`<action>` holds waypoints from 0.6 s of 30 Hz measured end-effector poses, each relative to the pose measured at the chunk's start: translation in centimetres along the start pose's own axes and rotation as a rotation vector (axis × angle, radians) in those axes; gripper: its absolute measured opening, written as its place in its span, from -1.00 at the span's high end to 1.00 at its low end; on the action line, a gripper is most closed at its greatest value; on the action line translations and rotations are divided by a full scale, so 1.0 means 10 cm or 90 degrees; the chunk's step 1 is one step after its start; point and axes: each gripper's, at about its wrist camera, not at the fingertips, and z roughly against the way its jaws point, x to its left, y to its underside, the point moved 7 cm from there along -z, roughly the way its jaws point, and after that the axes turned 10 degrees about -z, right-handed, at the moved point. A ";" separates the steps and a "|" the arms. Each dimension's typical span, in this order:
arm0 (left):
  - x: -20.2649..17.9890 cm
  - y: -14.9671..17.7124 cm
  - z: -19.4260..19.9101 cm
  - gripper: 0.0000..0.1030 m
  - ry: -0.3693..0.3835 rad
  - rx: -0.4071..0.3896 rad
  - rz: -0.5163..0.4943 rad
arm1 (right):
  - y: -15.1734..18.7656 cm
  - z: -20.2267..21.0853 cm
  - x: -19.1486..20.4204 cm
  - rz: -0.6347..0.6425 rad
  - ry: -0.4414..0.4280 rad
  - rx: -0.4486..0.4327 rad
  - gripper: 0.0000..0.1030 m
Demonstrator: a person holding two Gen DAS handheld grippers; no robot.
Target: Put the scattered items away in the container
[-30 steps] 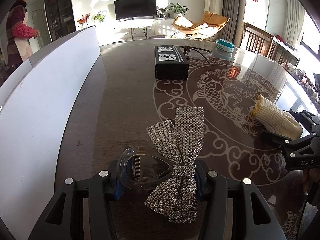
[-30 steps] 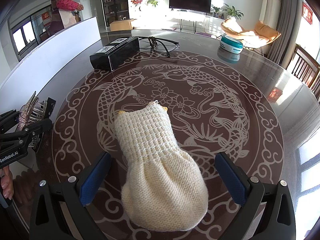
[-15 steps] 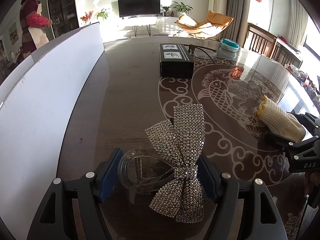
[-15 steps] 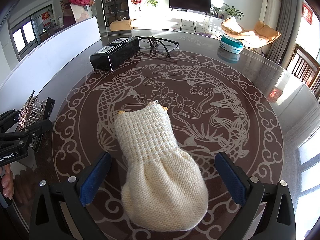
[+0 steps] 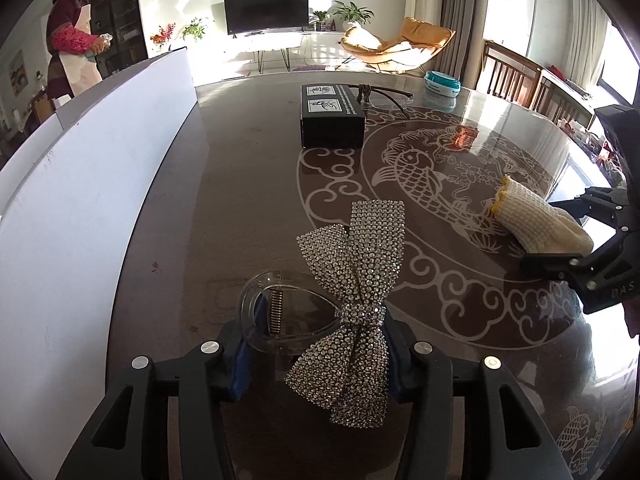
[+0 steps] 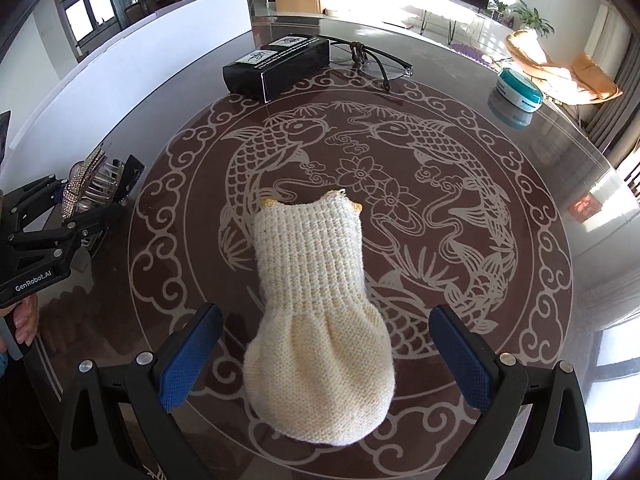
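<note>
- The left claw (image 5: 316,354) is closing, its blue pads set against both sides of the rhinestone bow hair clip (image 5: 352,300), so it grips the clip; the clear plastic clasp and its spring show between the fingers.
- The clip sits low over the dark worktop (image 5: 248,184), near its left side beside a white board (image 5: 80,184) that stands on edge.
- The right claw (image 6: 326,354) is also closing, yet its pads stand clear of the cream knitted glove (image 6: 316,320) on either side, so nothing is grasped there.
- The glove lies flat on the worktop's carp pattern, cuff pointing away from the claw, its bunched end between the fingers.
- In the left wrist view the glove (image 5: 536,220) lies to the right of the clip, well apart from it, with the right claw (image 5: 568,236) around its near end.
- Farther back on the worktop lie a black box (image 6: 280,66), a pair of glasses (image 6: 372,60) just beside it, and a teal-lidded round tin (image 6: 520,90) off to the right.
- A person in an apron (image 5: 74,52) stands behind the white board.
</note>
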 end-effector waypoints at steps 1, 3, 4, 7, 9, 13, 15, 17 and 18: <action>0.00 0.02 0.02 0.02 0.002 0.000 0.002 | -0.01 0.03 -0.01 -0.005 -0.001 -0.010 -0.33; 0.01 0.06 0.05 0.02 0.006 0.000 0.011 | -0.02 0.11 -0.02 -0.022 -0.012 -0.015 0.14; 0.01 0.08 0.08 0.02 0.009 0.000 0.016 | -0.01 0.16 -0.03 -0.030 -0.014 -0.019 0.14; 0.00 0.10 0.17 0.03 0.014 -0.011 0.023 | 0.03 0.38 -0.03 -0.046 -0.025 -0.051 0.14; -0.02 0.09 0.23 0.03 0.019 -0.014 0.023 | 0.07 0.50 -0.03 -0.060 -0.038 -0.064 0.14; -0.08 0.00 0.40 0.03 0.026 -0.032 0.016 | 0.15 0.60 -0.04 -0.088 -0.058 -0.062 0.14; -0.08 -0.04 0.46 0.02 0.030 -0.037 0.018 | 0.13 0.73 -0.04 -0.115 -0.093 -0.085 0.14; -0.09 -0.05 0.47 0.03 0.038 -0.031 0.023 | 0.14 0.72 0.00 -0.124 -0.104 -0.071 0.14; -0.09 -0.05 0.48 0.03 0.042 -0.027 0.026 | 0.17 0.65 0.03 -0.117 -0.095 -0.052 0.14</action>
